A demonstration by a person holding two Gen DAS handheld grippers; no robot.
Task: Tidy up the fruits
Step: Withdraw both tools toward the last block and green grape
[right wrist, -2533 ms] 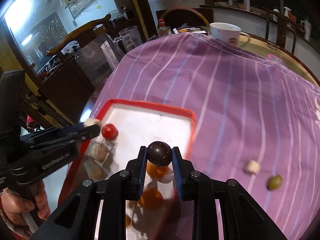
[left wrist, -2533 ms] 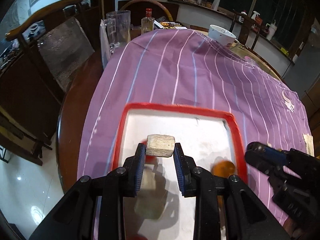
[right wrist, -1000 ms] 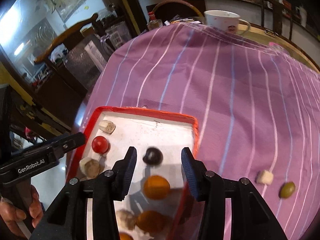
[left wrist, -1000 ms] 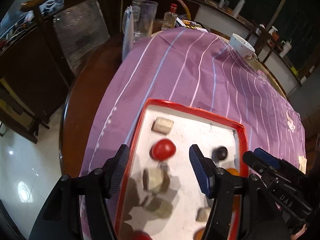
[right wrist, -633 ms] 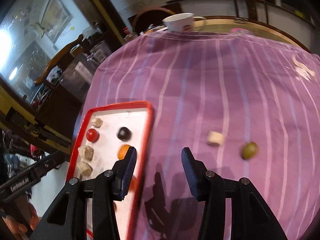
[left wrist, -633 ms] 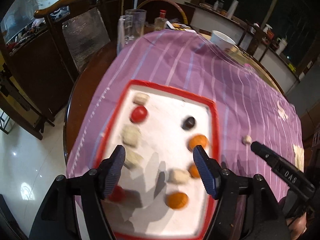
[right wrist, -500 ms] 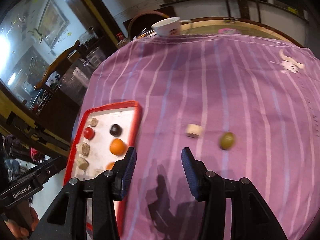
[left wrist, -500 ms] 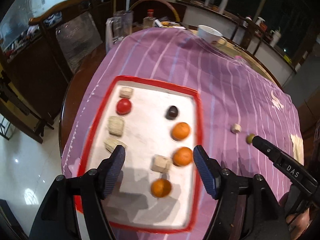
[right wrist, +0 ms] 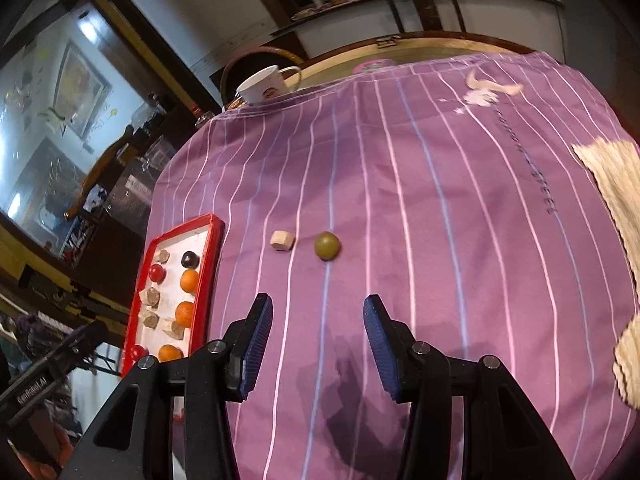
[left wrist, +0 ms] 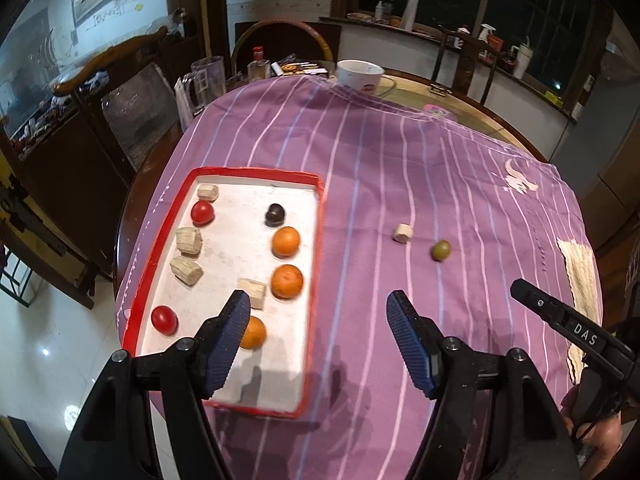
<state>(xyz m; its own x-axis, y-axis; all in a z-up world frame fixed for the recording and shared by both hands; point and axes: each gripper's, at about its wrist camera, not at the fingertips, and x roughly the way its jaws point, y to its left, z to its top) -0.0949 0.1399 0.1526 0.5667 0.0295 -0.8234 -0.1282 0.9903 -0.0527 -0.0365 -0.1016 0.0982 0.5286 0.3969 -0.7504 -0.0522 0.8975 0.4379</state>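
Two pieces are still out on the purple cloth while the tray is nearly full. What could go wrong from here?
1. The green fruit is round and lies free on the cloth; a slightly off-centre pinch by the right tool may send it rolling.
2. The beige chunk sits close beside it, so either open tool, right or left, might nudge the neighbour.
3. The tray is crowded; a drop may bump an orange.

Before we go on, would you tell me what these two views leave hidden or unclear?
- Orange, left wrist view: partly covered by the left hand-held gripper.
- Tray, right wrist view: near end hidden behind the right hand-held gripper; its beige pieces are too small to identify.
- Woven mat, right wrist view: cut off by the right edge.
- Bottle, left wrist view: label too small to read.
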